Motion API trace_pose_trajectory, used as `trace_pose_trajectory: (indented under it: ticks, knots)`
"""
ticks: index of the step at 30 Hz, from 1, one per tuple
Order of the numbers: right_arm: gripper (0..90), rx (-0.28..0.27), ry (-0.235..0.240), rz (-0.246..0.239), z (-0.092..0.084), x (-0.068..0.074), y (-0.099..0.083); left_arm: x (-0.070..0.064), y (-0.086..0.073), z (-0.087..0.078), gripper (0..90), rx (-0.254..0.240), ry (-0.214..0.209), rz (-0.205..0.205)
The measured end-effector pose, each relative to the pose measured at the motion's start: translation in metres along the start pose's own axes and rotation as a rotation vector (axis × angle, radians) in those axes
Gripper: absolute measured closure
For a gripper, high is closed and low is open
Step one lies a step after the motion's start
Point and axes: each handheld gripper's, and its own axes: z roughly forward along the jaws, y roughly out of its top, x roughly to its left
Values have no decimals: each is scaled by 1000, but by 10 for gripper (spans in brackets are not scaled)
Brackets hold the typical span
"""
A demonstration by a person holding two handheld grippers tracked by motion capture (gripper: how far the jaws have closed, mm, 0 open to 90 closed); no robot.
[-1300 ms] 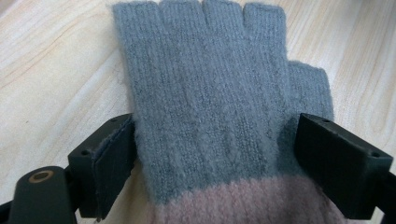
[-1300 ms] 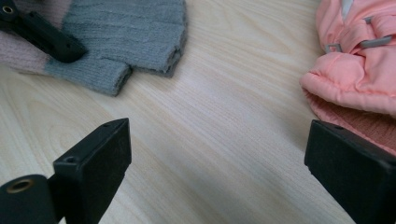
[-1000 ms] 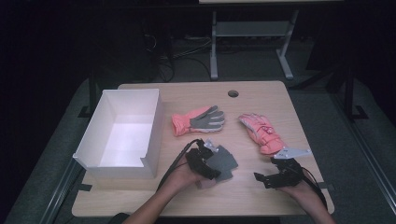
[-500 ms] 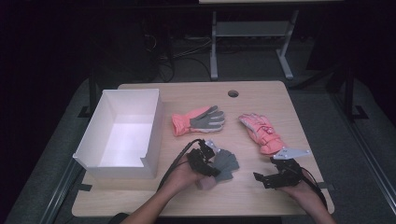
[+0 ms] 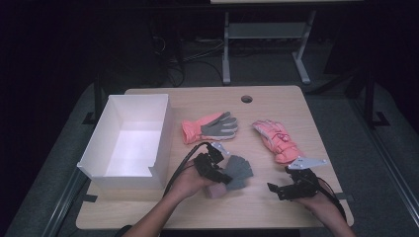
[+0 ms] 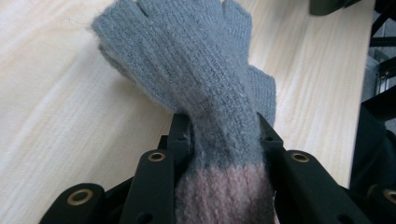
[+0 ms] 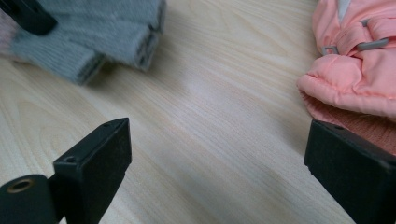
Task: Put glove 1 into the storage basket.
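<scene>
A grey knit fingerless glove (image 5: pixel 240 169) with a pink cuff lies at the front middle of the wooden table (image 5: pixel 197 207). My left gripper (image 5: pixel 223 174) is shut on it near the cuff. Its jaws have just been closing, and in the left gripper view (image 6: pixel 219 128) both black jaws press the glove (image 6: pixel 201 74) from either side. My right gripper (image 5: pixel 277 189) rests open at the front right. In the right gripper view (image 7: pixel 217 154) there is bare wood between its jaws, with the grey glove (image 7: pixel 93 37) at upper left.
A padded pink glove (image 5: pixel 276 140) (image 7: pixel 355 65) lies just beyond the right gripper. Its partner (image 5: pixel 210 128), with a grey palm, lies mid-table. A white open box (image 5: pixel 162 129) stands at the left. A cable hole (image 5: pixel 246 98) sits near the far edge.
The left gripper's jaws have closed onto the grey glove near its cuff. Both hands stay about where they were.
</scene>
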Motion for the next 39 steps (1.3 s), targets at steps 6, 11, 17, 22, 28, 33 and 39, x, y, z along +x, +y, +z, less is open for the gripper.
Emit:
trace_pose_trajectory:
  ticks: [6,11,17,22,28,33,39]
  knots:
    - [69,3,4,-4,1,1,0,-3,2,-12,669,-15,0,-18]
    - [69,5,16,-5,2,3,0,-4,8,-24,668,-30,-3,-28]
    - [69,1,18,-16,2,3,0,-6,16,-41,668,-42,13,-35]
    - [69,4,24,-21,2,3,0,-5,22,-58,668,-55,31,-42]
    - [69,2,23,-19,2,4,0,-4,28,-80,668,-76,54,-42]
    - [69,5,23,-20,3,4,0,-2,33,-98,668,-82,87,-43]
    - [69,7,27,-23,3,3,0,8,37,-123,668,-100,120,-47]
